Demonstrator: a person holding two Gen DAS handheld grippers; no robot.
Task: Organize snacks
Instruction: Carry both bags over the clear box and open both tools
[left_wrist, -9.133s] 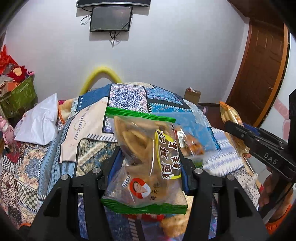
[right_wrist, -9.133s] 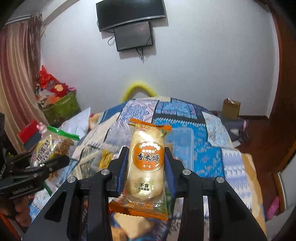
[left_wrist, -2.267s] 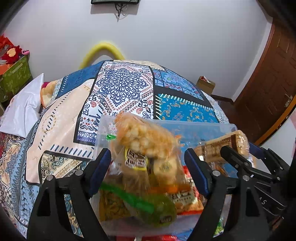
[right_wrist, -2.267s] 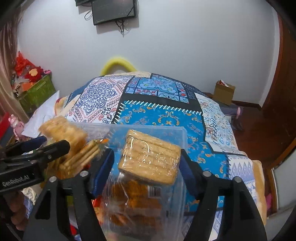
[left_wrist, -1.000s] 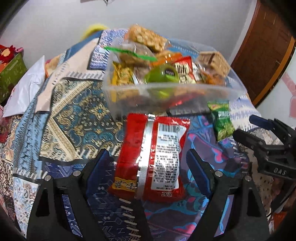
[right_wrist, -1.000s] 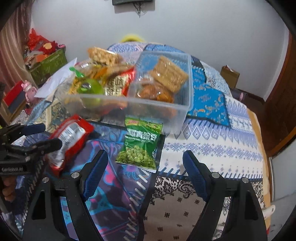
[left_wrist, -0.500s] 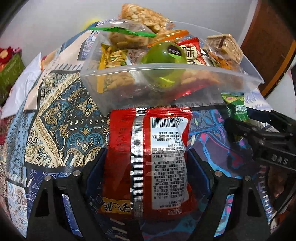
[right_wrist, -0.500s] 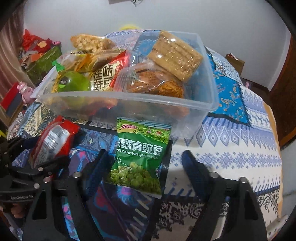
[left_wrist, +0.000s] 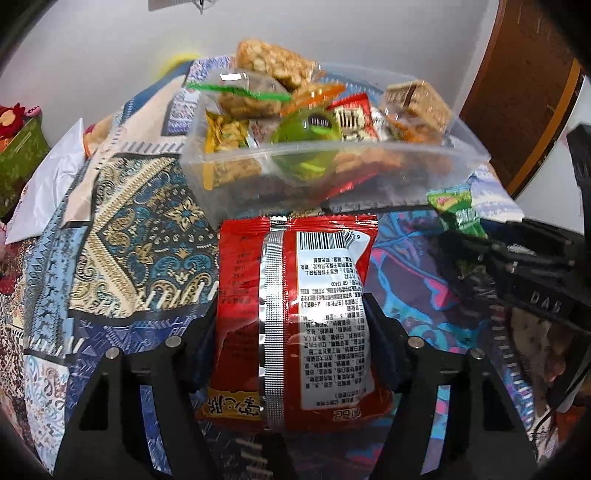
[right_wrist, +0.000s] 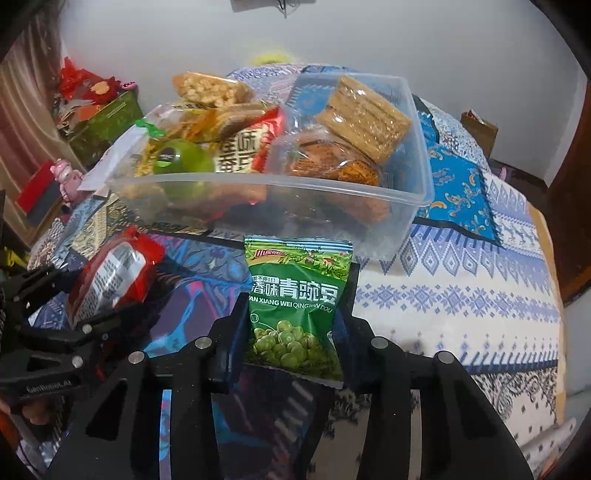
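Now both claws are closing on a packet each, where a second ago they stood wide around them. The left claw (left_wrist: 291, 332) has its blue pads against the sides of the red foil snack packet with the silver seam (left_wrist: 291, 295), which lies back-up on the patterned bedspread (left_wrist: 140, 229), just near of the clear plastic tub (left_wrist: 369, 173). The right claw (right_wrist: 291, 339) presses on the lower half of the green packet of peas (right_wrist: 295, 306), to the right of the red one and also just in front of the tub. That tub already holds a heap of biscuits, bars and a green round sweet. With both grips about made, these look like the last loose snacks; the next move is probably a lift over the tub's near wall.
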